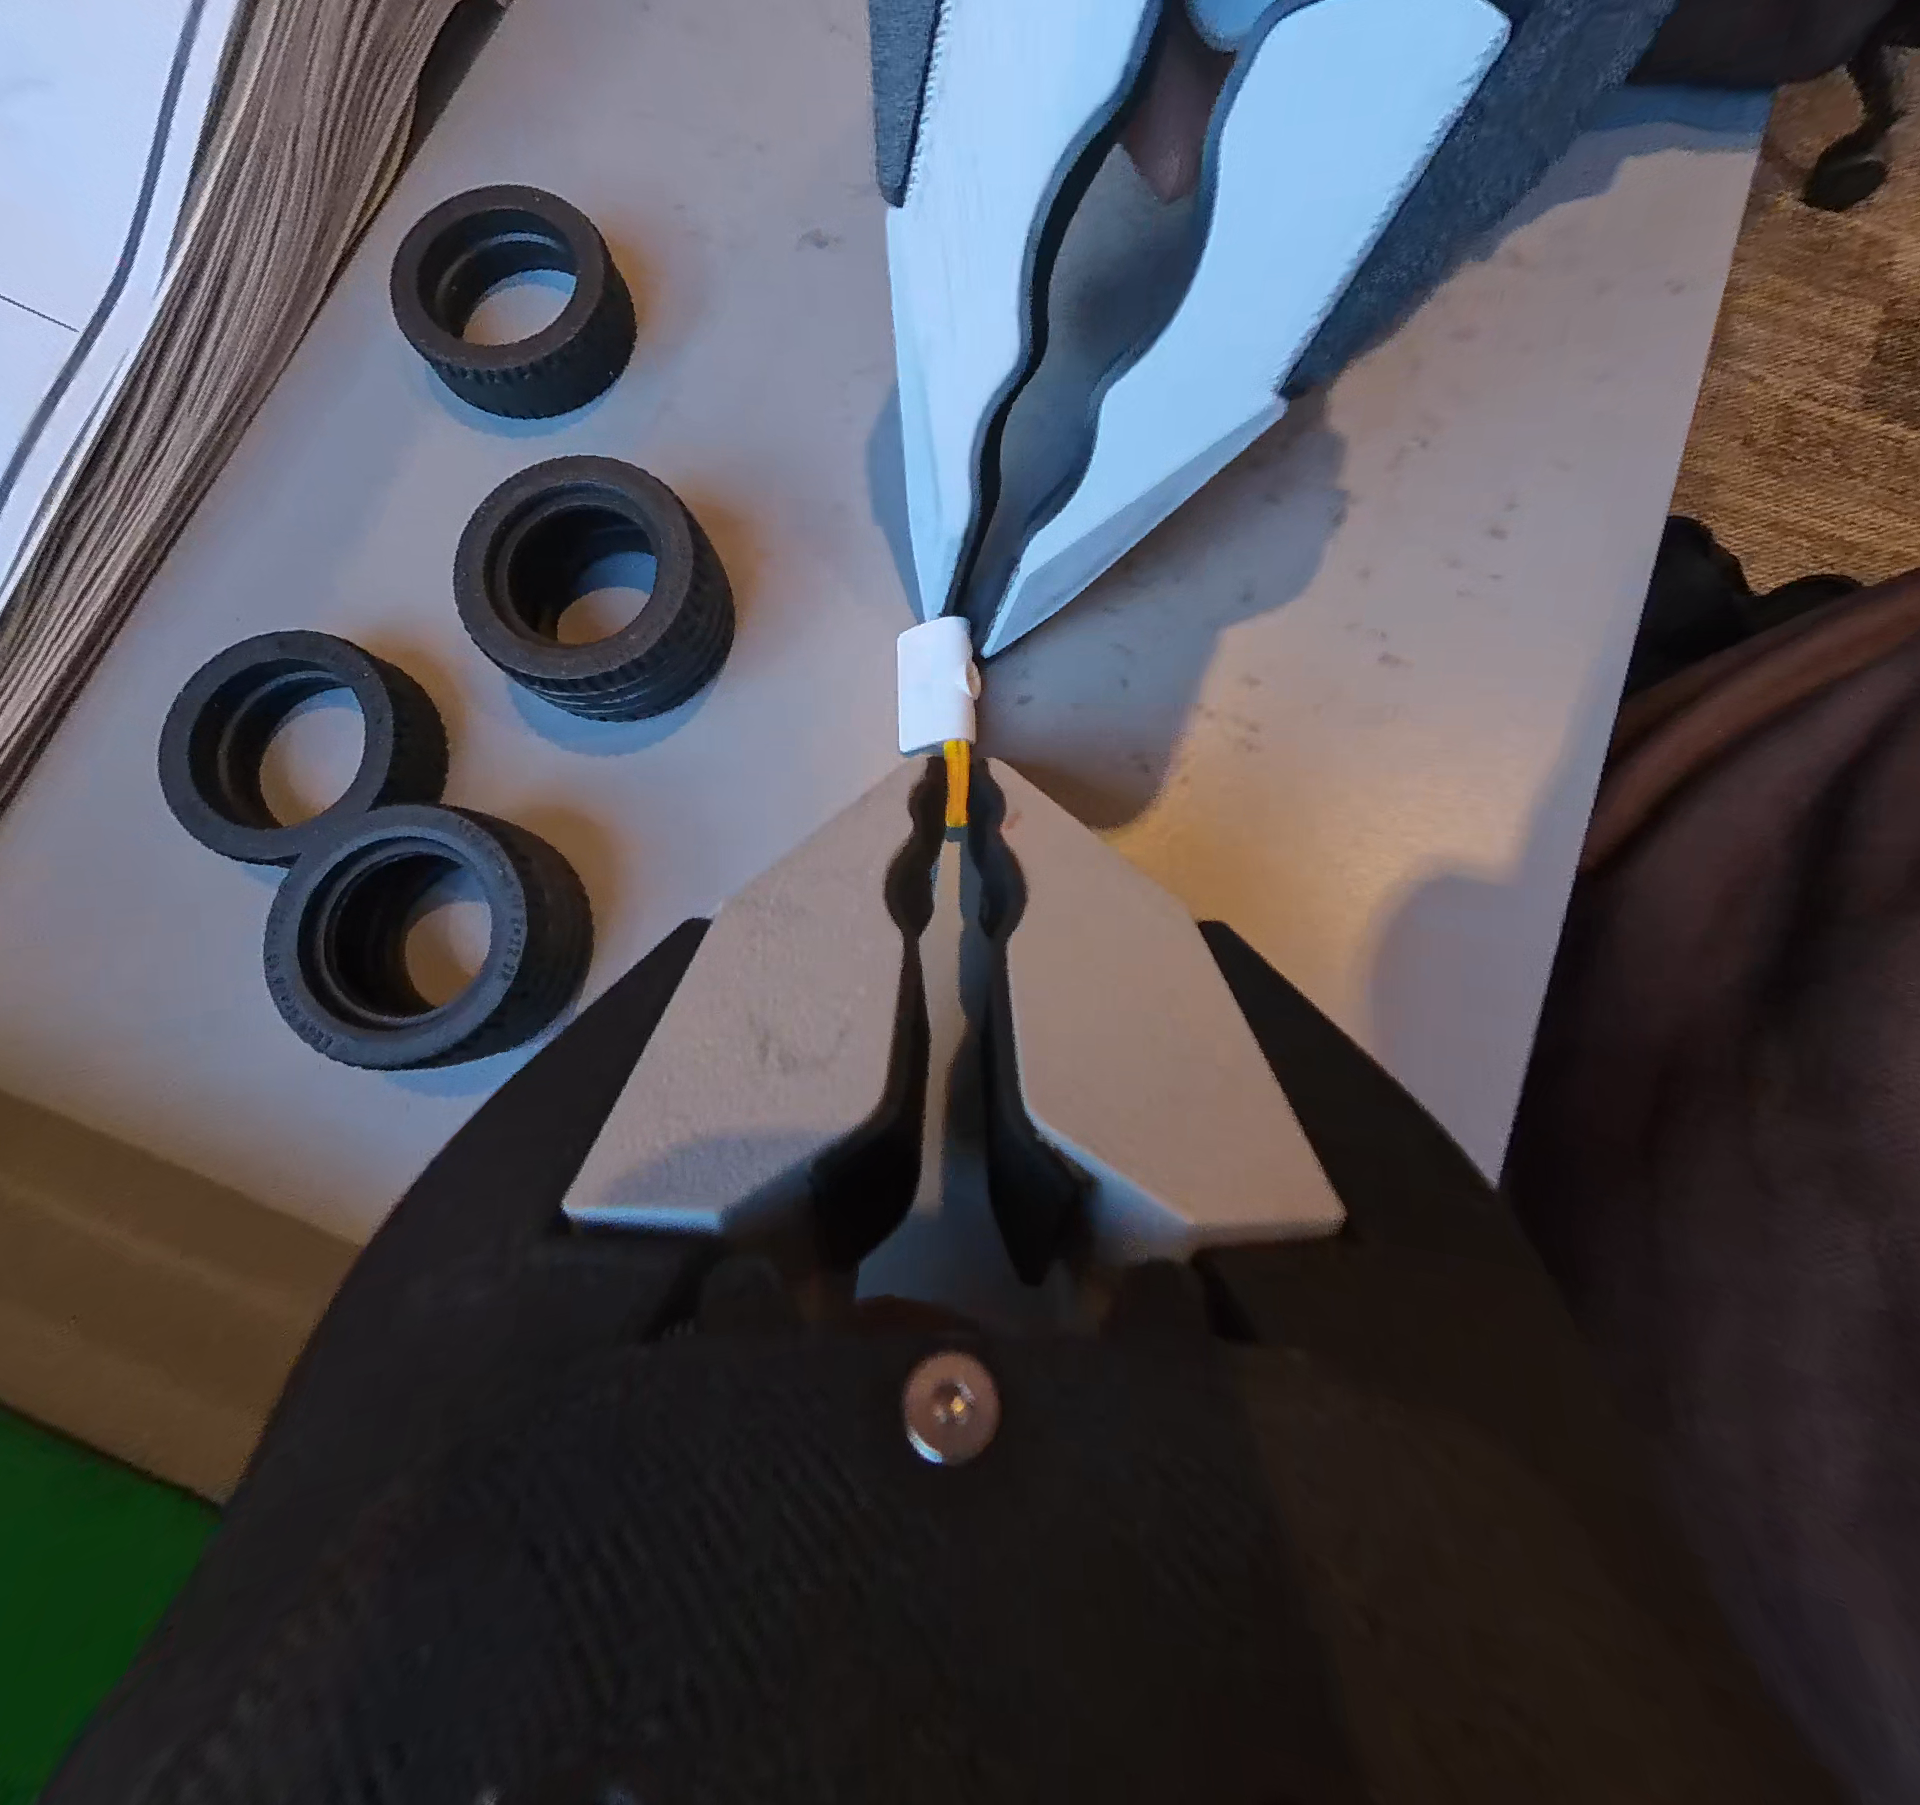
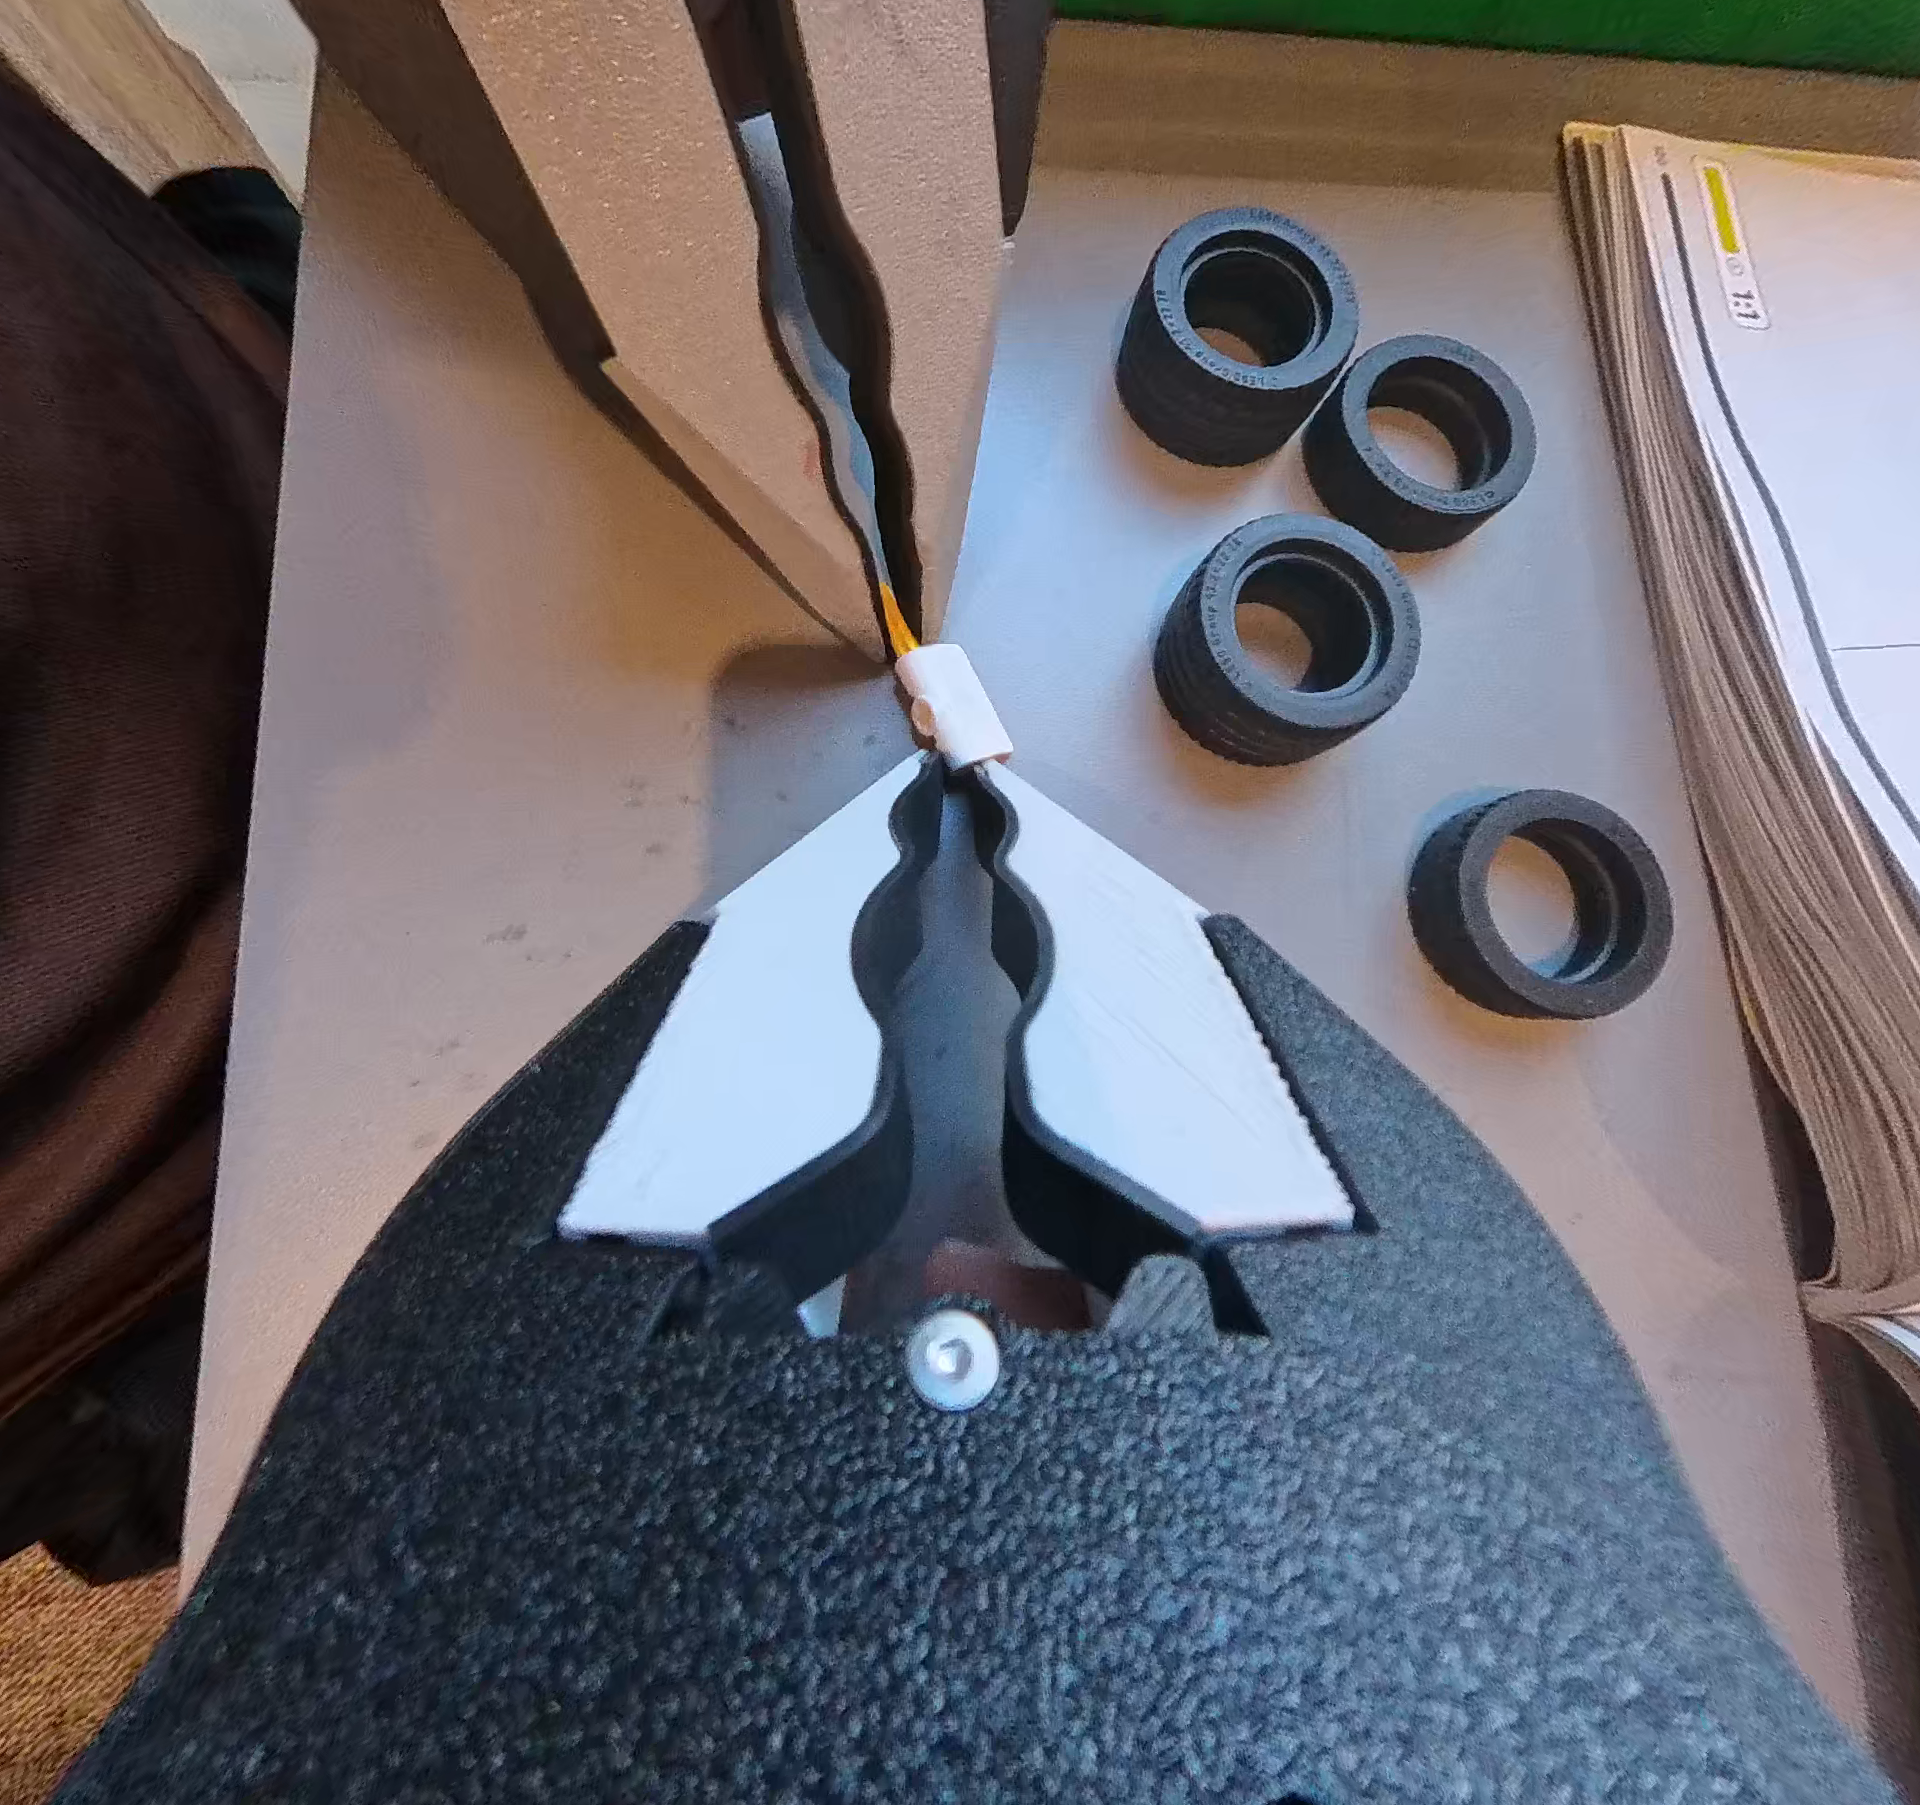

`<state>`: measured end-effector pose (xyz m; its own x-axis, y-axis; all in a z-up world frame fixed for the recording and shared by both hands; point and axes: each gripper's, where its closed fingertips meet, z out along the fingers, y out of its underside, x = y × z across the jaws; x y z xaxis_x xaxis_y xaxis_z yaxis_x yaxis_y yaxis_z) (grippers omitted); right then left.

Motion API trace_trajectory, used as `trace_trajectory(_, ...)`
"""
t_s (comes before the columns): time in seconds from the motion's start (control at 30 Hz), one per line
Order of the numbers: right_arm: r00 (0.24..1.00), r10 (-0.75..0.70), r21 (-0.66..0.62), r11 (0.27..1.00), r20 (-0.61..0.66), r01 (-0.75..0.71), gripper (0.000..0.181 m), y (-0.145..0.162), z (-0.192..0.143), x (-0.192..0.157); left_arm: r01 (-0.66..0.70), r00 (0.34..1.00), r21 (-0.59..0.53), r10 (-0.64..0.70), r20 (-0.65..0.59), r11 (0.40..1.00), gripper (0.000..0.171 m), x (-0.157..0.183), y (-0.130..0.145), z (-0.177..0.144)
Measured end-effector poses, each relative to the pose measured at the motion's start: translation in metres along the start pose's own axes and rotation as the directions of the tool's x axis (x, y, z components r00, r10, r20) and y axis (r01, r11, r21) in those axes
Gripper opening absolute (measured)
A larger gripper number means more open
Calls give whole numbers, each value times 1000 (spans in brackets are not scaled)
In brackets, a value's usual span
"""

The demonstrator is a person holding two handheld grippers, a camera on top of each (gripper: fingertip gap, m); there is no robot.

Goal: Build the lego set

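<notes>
On the grey counter [image 2: 499,820] my build looks barely begun. The open instruction book [image 2: 1818,508] lies at the far edge, and four black tyres [image 2: 1288,638] sit loose between it and the white connector [image 2: 956,706], none on a rim as far as I see. My right hand-held gripper [image 2: 961,768] is pinched narrow on that connector; my left hand-held gripper [image 1: 956,799] is clamped on a thin yellow axle [image 1: 957,784] whose tip meets the connector's other end. Nearly everything remains.
</notes>
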<state>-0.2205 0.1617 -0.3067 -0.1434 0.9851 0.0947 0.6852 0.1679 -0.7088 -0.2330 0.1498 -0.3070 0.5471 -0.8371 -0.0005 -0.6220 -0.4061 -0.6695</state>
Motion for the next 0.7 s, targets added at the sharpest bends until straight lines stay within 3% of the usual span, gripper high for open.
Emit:
trace_trajectory(0.37,997,-72,-17,997,-41,72,2,0,0,0,27,1000,-6,-28,-11,1000,2,0,0,0)
trace_trajectory(0.53,999,18,6,1000,-29,-18,4,1,-1,1,42,998,12,-42,-49,999,4,5,-2,1)
trace_trajectory(0.7,998,43,16,999,-38,-42,16,1,-3,6,89,995,-2,-89,-34,996,40,5,-1,-3)
